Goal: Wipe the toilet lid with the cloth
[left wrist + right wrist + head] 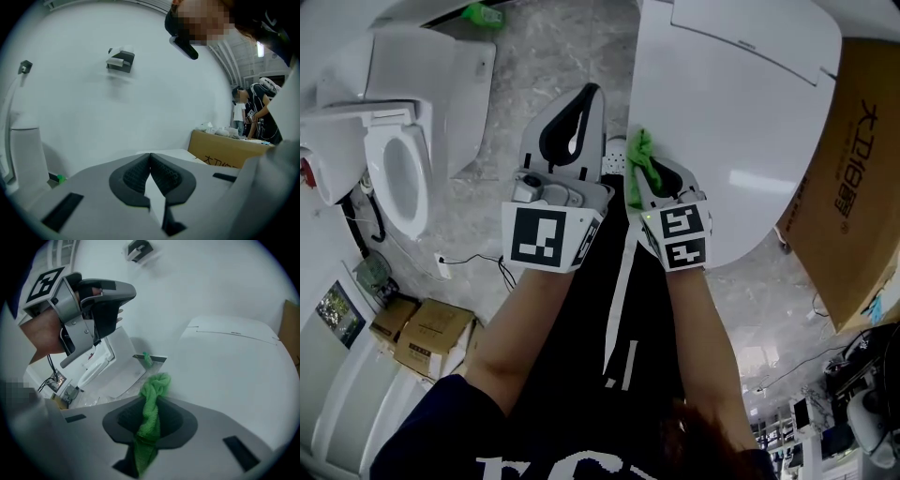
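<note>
1. Forearms [530, 323] nearest, one hand on each gripper.
2. Left gripper [578, 108]: jaws pressed together on nothing, held over the floor [525, 75], just beside the lid.
3. Right gripper [652, 176]: clamped on the green cloth [638, 153]. Its bunched end pokes past the jaws at the toilet lid's [741, 122] left edge; touching or just off, cannot tell.
4. Progress: lid down, no wiped streak visible. Judged barely begun; nearly the whole lid is left.
5. Containers: small cardboard boxes [422, 333] on the floor, shut, contents hidden. Large cardboard box [853, 187] past the lid's right edge, contents unclear. Second toilet [398, 169] far left, lid raised.
</note>
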`<state>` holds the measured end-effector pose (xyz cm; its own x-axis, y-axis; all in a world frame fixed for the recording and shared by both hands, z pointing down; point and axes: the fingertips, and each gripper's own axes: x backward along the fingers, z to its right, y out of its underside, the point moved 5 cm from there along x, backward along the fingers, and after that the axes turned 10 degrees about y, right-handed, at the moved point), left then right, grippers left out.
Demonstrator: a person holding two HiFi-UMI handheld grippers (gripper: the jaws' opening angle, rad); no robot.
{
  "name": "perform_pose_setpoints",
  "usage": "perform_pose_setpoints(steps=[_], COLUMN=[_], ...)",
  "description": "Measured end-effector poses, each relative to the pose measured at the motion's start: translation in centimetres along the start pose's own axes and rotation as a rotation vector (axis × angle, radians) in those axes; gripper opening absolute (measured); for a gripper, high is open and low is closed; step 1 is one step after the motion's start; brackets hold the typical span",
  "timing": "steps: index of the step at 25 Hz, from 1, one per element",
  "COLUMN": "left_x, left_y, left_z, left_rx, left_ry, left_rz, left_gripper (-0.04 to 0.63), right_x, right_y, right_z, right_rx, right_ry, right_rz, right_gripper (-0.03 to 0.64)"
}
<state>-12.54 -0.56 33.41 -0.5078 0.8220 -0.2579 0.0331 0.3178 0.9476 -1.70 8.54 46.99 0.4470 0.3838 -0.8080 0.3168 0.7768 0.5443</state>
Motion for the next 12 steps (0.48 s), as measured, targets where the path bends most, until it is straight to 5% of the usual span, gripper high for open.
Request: perform_pose_setpoints(steps=[12], left_x=[-0.8], left_y=[-0.8], left_z=[0.5], left_rx=[-0.052], left_ry=[0.029], left_rz=[-0.002], left_gripper=[0.02], right_x=[1.0], right_y=[0.8], right_z=[1.6], right_rx=[0.044], right_ry=[0.017], right_rz=[0.031], right_gripper=[0.083])
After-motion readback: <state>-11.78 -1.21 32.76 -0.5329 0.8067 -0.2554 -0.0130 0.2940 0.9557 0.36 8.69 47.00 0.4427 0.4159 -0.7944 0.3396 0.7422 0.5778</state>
